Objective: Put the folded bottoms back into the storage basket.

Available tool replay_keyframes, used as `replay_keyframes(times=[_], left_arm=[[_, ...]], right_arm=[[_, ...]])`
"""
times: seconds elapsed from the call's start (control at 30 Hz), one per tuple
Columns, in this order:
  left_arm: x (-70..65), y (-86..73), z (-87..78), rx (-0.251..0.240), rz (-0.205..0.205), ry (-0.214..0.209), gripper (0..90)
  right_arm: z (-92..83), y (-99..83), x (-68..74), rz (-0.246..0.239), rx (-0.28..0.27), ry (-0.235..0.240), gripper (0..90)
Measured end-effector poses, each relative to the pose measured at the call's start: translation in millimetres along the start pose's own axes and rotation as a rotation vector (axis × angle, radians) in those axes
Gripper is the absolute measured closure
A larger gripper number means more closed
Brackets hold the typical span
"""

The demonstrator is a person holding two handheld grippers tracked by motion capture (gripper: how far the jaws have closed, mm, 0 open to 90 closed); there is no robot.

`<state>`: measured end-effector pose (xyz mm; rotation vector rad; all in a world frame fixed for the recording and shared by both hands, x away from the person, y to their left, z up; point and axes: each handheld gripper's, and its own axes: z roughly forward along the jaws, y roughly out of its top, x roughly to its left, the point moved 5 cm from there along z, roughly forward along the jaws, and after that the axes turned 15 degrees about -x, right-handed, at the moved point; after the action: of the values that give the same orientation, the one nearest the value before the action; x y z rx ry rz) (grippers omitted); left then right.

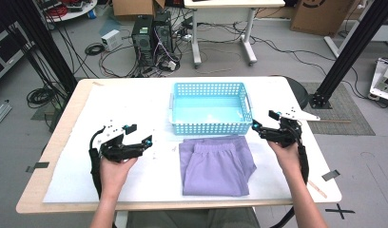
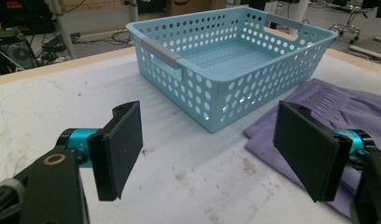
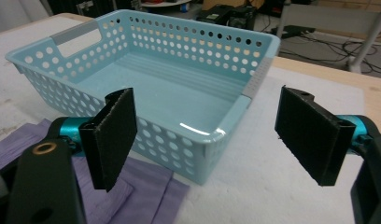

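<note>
High view gives me the whole table [image 1: 63, 156]: a folded lilac garment [image 1: 216, 164] lies flat on the white covering near my edge, and a light blue perforated basket [image 1: 210, 124] sits just behind it, their near edges almost meeting. My left gripper [image 1: 139, 135] hangs over bare table to the left of the garment, apart from it, its jaws spread with nothing between them. My right gripper [image 1: 264, 122] is at the basket's right front corner, just beside the garment's upper right edge, jaws likewise spread wide and gripping nothing. In the left gripper view I look between the two black pads [image 2: 121, 149] at scuffed white table, with the basket [image 2: 216, 98] ahead and the lilac cloth [image 2: 328, 107] running under the right-hand pad. In the right gripper view the basket's corner [image 3: 226, 126] sits between the open pads [image 3: 111, 135], untouched, and the garment [image 3: 142, 196] lies below the left one. The basket is empty inside.
</note>
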<state>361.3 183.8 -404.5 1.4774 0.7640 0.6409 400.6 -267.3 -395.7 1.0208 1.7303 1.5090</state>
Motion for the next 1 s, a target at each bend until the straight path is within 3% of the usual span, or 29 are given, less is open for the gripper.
replay_keyframes(times=[0.03,0.1,0.2,0.47,0.73,0.83,1.0], left_arm=[[1.8,0.8,5.0,0.009,0.004,-0.007,24.2],[5.1,1.6,13.0,0.023,-0.008,-0.018,24.2],[7.2,3.1,20.3,0.002,-0.015,-0.026,24.2],[2.5,9.3,31.9,-0.005,0.014,-0.044,24.1],[0.3,-7.3,66.1,0.04,0.015,-0.113,24.2],[2.2,-12.9,73.5,0.046,-0.012,-0.121,24.1],[0.5,-15.3,72.2,0.053,-0.024,-0.118,24.2]], right_arm=[[9.9,1.5,0.4,-0.002,-0.006,0.032,21.3],[12.9,1.4,0.6,0.009,0.006,0.037,21.3],[22.9,1.3,0.1,0.01,0.017,0.066,21.3],[24.8,6.4,2.2,-0.013,0.005,0.089,21.2],[40.8,-4.2,3.1,-0.025,0.048,0.121,21.2],[41.8,-7.7,3.4,-0.022,0.061,0.117,21.2],[38.5,-14.1,0.9,-0.022,0.065,0.103,21.2]])
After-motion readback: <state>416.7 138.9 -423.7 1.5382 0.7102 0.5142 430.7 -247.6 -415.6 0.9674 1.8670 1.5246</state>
